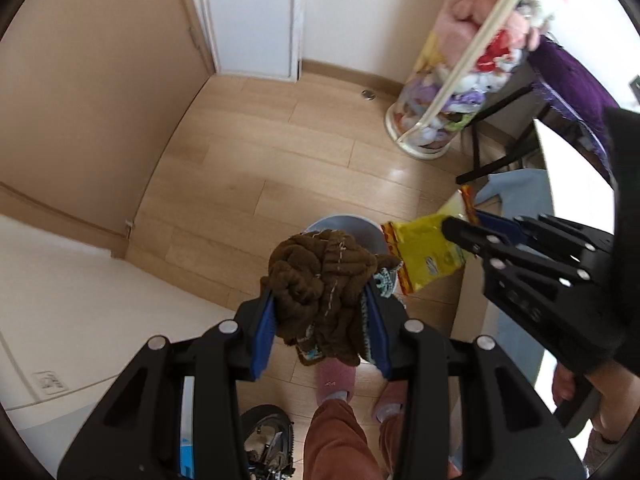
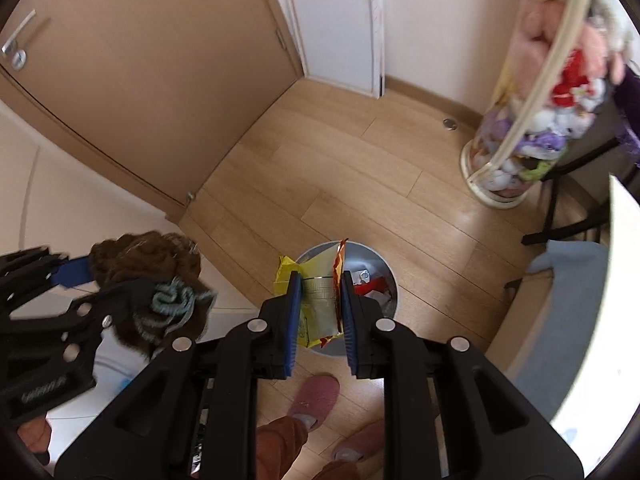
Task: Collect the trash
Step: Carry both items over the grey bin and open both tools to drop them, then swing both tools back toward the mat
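Left gripper is clamping a brown knitted bundle; right gripper is pinching a yellow wrapper, print unreadable, above the bin.

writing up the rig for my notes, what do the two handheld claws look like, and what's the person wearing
Both claws, left and right, are matte black plastic with open triangular cutouts and round silver bolt heads at the pivots. Each finger ends in a blue ribbed pad. The left claw's side carries faint embossed lettering, too blurred to read. The person wears rust-brown trousers and pink slippers. No cables are visible.
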The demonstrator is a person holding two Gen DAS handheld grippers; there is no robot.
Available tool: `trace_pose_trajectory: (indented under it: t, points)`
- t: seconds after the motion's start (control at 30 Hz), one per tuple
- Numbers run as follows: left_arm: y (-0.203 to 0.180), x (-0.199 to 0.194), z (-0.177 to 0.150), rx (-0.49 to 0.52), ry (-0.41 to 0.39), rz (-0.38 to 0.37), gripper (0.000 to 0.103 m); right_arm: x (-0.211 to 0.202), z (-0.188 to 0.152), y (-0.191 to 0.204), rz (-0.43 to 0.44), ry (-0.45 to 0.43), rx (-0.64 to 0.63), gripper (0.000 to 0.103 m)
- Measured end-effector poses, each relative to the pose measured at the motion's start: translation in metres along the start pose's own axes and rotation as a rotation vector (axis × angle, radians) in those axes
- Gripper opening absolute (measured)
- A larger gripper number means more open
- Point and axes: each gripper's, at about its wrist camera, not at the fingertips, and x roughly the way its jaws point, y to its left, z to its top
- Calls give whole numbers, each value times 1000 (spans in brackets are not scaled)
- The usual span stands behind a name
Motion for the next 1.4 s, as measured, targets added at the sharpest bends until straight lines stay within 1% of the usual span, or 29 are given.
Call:
trace_pose_trajectory:
  t: [0.07,0.13,0.2,0.37,0.47,0.6,0.67,0.73,0.77,0.87,0.97,1.1,1.2,1.4]
  points:
    - [6,17,-4,-17,14,2,40,22,1,1,-5,17,-13,24]
    - [10,32,-8,-25,23,7,40,39,0,3,1,29,-20,35]
    - [11,45,-10,-26,32,25,40,48,-2,5,-5,35,-34,44]
    - [9,62,-12,-24,37,12,40,49,-10,-4,-14,53,-35,45]
    - [2,71,-10,-10,41,0,41,39,-18,-15,-32,56,-18,45]
    - [-8,82,-6,6,42,-21,45,24,-30,-26,-57,41,12,45]
    - [-13,86,-4,10,45,-36,52,18,-35,-32,-68,35,27,45]
    - [-18,88,-1,20,44,-37,70,12,-39,-38,-77,28,45,45]
    - [-21,88,0,29,40,-26,72,10,-40,-42,-81,24,50,45]
    - [-31,87,3,60,46,-16,72,1,-45,-50,-92,13,70,45]
    - [-38,78,4,79,54,-15,72,-11,-48,-56,-103,2,90,45]
    - [-48,53,4,111,50,-11,72,-36,-50,-61,-125,-18,118,46]
    - [-56,29,5,135,33,-1,76,-62,-52,-63,-146,-43,146,56]
    - [-77,-25,9,207,-14,5,76,-122,-61,-61,-195,-97,212,60]
